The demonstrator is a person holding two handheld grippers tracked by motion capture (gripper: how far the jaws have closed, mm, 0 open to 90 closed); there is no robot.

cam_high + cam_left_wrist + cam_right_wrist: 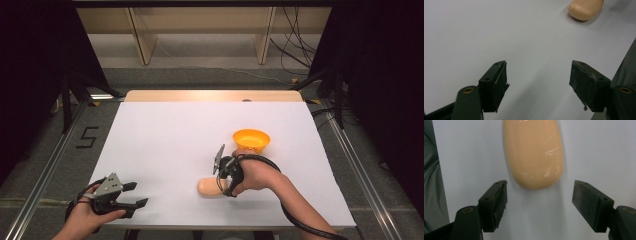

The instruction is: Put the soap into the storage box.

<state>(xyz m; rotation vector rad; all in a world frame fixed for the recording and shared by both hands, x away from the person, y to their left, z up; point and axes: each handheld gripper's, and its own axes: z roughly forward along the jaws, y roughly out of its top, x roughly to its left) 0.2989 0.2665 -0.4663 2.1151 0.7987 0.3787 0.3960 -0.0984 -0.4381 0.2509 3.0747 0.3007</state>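
Observation:
A peach-coloured oblong block [207, 187] lies flat on the white table [170, 140] near the front, just left of the person's right hand. My right gripper [223, 184] is over its right end. In the right gripper view the jaws [540, 192] stand open. The block's [534, 152] rounded near end just reaches between the tips, and neither pad touches it. My left gripper [141, 193] rests at the front left of the table, open, with nothing between its fingers [539, 72]. From there the block [585, 8] shows far ahead.
An orange bowl [251, 140] stands on the table just behind the right hand. The table's front edge runs close under both hands. Beyond the far edge are wooden shelf legs [142, 40] and cables on the floor.

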